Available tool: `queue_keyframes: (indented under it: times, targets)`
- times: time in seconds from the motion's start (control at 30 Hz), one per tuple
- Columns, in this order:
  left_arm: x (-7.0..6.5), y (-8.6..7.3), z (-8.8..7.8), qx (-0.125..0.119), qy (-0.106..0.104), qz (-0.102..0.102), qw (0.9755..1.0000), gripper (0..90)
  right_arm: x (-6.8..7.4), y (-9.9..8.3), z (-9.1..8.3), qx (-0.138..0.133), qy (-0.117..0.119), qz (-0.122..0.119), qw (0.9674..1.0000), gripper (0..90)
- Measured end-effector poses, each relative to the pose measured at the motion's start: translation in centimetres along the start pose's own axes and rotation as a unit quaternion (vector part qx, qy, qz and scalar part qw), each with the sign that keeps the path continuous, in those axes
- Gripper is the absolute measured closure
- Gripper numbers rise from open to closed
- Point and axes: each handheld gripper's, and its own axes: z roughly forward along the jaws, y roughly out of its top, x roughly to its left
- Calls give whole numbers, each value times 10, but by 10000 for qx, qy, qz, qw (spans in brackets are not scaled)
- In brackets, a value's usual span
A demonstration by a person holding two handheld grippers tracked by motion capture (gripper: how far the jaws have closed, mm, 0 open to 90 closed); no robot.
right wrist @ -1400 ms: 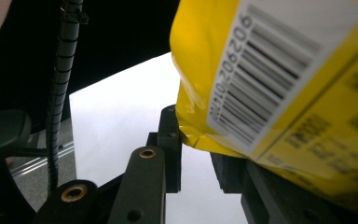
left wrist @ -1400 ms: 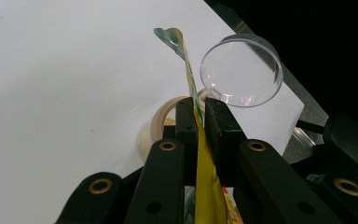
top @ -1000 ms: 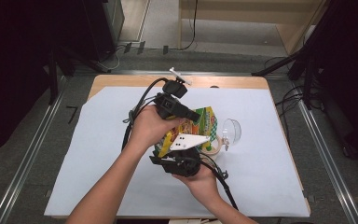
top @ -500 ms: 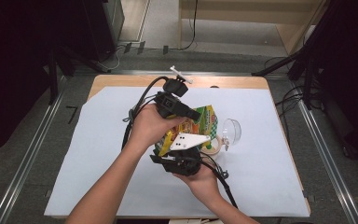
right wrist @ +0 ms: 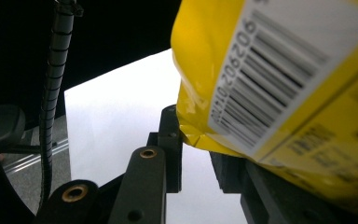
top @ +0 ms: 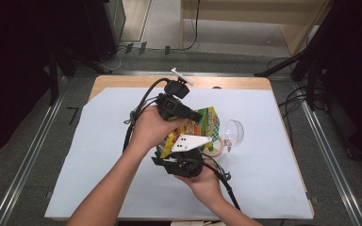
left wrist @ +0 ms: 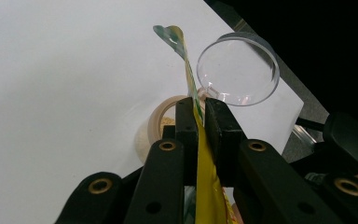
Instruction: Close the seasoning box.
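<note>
The left gripper's fingers are clamped on the thin edge of a yellow snack bag. The right gripper's fingers pinch the bag's lower corner. The bag hangs above the white-covered tabletop, over a tape roll, with a clear cup lying just right.

Overhead forward-down view; two close tool-mounted views sharing yellow packet.

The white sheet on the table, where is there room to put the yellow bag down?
The white sheet is bare left of the left gripper, and at its far right past the clear cup. The middle is crowded: snack bag, tape roll, both grippers.
</note>
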Motion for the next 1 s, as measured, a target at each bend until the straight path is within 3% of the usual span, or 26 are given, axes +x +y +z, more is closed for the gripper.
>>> queue_keyframes:
  times: [1.0]
  targets:
    - [0, -1, 0, 12, 10, 21, 10000, 843, 1, 0, 0, -16, 35, 32, 10000, 769]
